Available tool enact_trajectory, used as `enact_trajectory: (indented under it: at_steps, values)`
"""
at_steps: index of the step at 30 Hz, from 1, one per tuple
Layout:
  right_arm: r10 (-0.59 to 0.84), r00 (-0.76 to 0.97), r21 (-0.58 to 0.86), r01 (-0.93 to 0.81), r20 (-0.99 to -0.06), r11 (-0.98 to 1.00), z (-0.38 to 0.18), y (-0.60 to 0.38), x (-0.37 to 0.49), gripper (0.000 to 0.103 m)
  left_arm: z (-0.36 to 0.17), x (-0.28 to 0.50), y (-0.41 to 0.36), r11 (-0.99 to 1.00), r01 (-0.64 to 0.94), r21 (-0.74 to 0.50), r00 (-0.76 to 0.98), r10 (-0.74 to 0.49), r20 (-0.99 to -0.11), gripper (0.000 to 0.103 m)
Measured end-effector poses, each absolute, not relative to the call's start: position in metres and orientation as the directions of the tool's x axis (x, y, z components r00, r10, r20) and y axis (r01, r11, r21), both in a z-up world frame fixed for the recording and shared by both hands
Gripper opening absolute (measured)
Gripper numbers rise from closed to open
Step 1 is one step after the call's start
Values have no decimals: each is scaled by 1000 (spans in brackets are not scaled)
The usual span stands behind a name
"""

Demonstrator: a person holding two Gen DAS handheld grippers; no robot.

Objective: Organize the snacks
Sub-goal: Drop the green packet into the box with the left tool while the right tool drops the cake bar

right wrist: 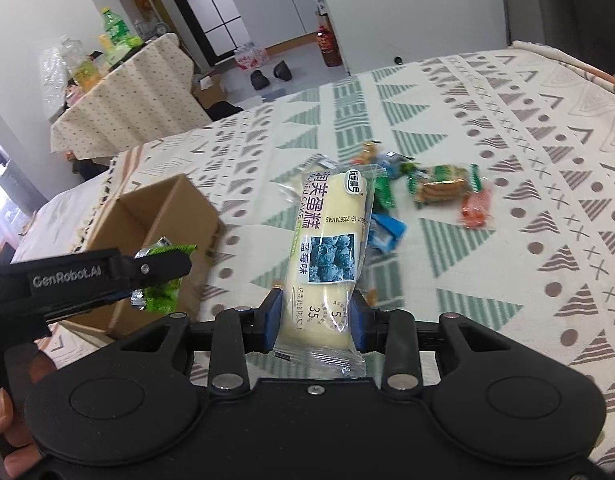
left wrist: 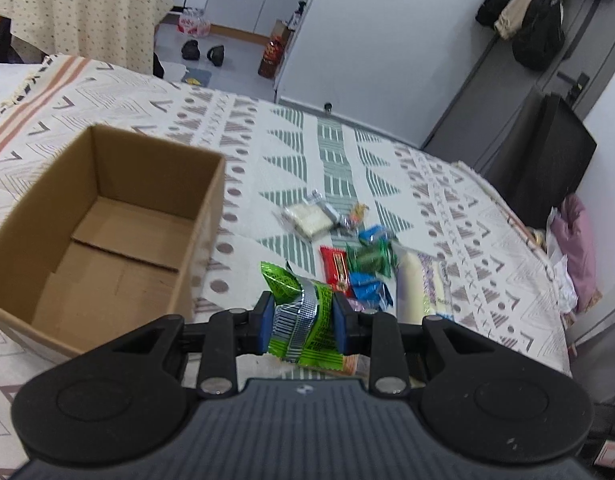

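Note:
My left gripper [left wrist: 303, 326] is shut on a green and silver snack packet [left wrist: 301, 316], held just right of the open cardboard box [left wrist: 107, 224], whose inside looks bare. In the right wrist view that left gripper [right wrist: 159, 276] appears at the left with the green packet [right wrist: 163, 296] in front of the box [right wrist: 163, 216]. My right gripper [right wrist: 317, 322] is shut on a long pale blueberry cake packet [right wrist: 327, 248], lifted above the patterned cloth. Several loose snacks [left wrist: 359, 260] lie in a heap on the cloth, among them blue, red and green wrappers and a cracker pack [right wrist: 441, 188].
A patterned tablecloth [left wrist: 327, 160] covers the table. Beyond the far edge are a cloth-covered table [right wrist: 119, 96] with bottles, shoes on the floor [left wrist: 203, 52] and a dark cabinet [left wrist: 547, 160] at the right. A person's hand [right wrist: 3, 412] grips the left tool.

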State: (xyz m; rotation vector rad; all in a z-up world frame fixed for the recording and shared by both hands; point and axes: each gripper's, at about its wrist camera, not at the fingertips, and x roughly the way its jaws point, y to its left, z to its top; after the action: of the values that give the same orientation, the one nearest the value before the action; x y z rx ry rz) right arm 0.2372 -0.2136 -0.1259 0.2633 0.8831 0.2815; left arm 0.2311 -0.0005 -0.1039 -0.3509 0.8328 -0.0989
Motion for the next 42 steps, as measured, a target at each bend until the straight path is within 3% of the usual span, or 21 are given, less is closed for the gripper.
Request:
enact_trajectory:
  at_steps: [21,42]
  values:
    - [427,613,365,-233,-664,901,-95,-135,250,34,-84,235,80,902,-177,-393,748,-136,-650,29]
    - [511,561,398,-322,-651,859,-96,-58,281,34,-102,247,148,836,-385,-391,727,14,-686,34]
